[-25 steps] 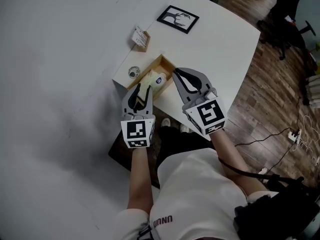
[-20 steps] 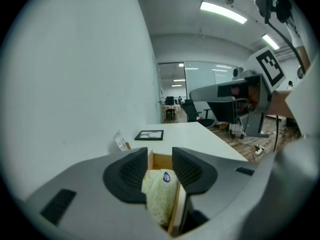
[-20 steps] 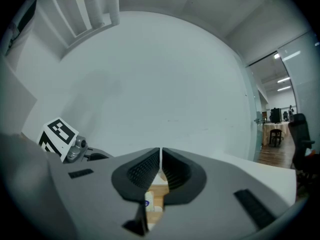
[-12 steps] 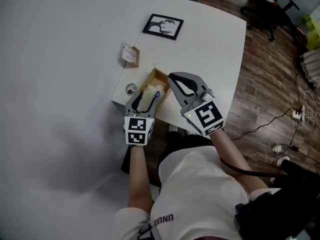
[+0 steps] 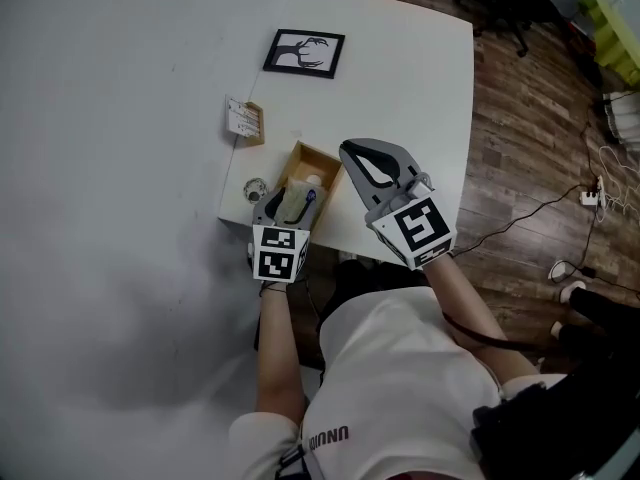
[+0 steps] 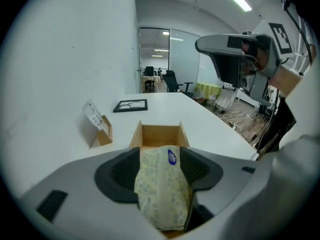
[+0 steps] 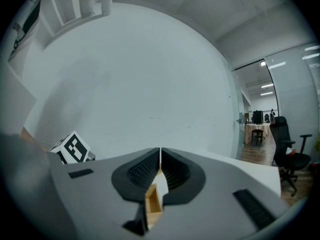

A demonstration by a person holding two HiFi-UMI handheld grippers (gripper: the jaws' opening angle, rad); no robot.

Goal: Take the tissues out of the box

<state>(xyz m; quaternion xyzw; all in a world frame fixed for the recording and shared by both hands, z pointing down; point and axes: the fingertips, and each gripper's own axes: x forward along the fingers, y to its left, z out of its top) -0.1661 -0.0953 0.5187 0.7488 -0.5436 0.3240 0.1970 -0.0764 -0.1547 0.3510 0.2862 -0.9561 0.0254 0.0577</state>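
Wooden box (image 5: 322, 158) sits at the desk's (image 5: 400, 68) near edge, by the left corner. Soft yellow patterned tissue pack (image 6: 162, 189) is inside it, standing between your left gripper's (image 6: 161, 159) opening jaws, pads not clamping. Right gripper (image 7: 160, 171) is closed on nothing, above the desk. Risk: the slick film slips on regrip, or the pull drags the light box off the edge.

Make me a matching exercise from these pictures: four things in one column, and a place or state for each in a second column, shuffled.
Column one:
1. tissue pack
2. framed picture
3. card holder
4. right gripper

Column two:
A. jaws together, nothing held
B. in the wooden box
C. lying flat at the far end of the table
D. standing at the table's left edge

Pairs: 1-B, 2-C, 3-D, 4-A.
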